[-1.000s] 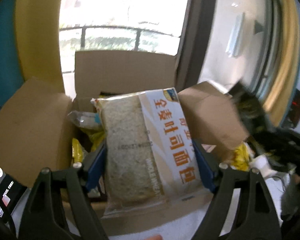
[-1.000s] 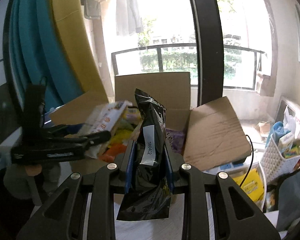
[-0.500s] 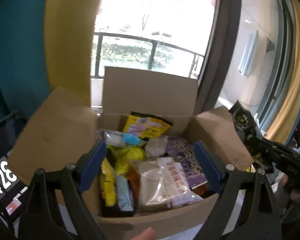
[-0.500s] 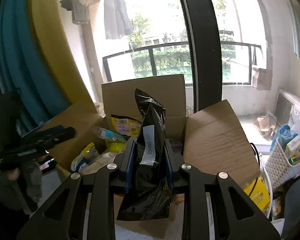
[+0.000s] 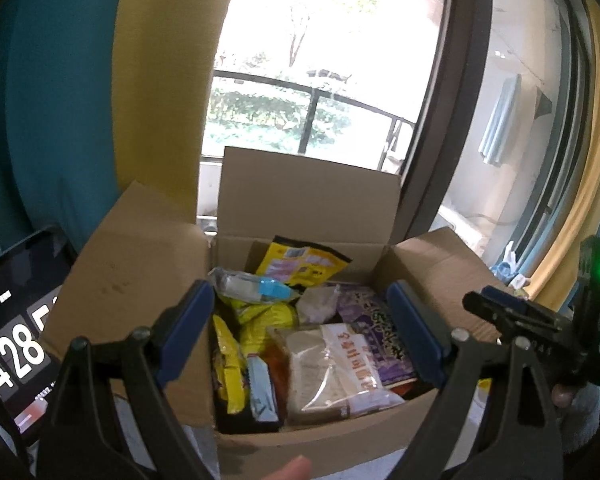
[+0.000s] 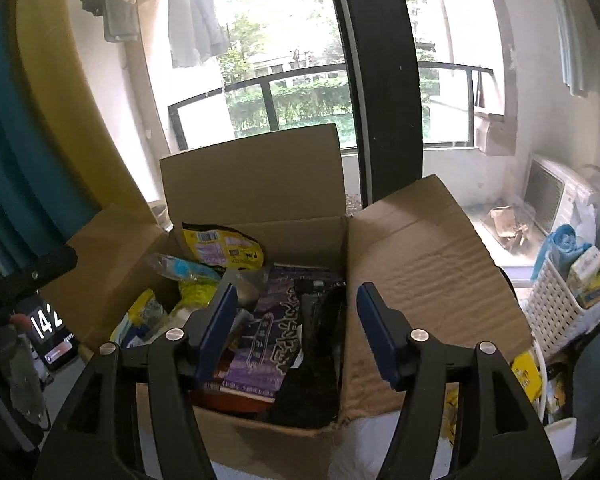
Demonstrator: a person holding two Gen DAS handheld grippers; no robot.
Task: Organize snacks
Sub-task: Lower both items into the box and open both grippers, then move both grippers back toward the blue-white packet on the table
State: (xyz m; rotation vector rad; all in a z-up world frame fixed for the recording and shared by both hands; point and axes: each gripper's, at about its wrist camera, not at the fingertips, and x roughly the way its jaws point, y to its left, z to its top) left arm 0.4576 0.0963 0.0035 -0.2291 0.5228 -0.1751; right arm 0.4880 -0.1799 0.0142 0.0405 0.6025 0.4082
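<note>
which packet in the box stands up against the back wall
The yellow packet, propped upright against the box's back wall; the bread pack and purple pack lie flat.

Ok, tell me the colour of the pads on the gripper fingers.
Blue pads, clearest in the right wrist view.

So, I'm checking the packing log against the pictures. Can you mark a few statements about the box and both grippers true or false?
1. The cardboard box has its flaps open. True.
2. The left gripper holds the bread packet. False: it is open and the packet lies in the box.
3. The black bag is inside the box. True.
4. The right gripper is clamped on the black bag. False: its jaws are opening, clear of it.
</note>
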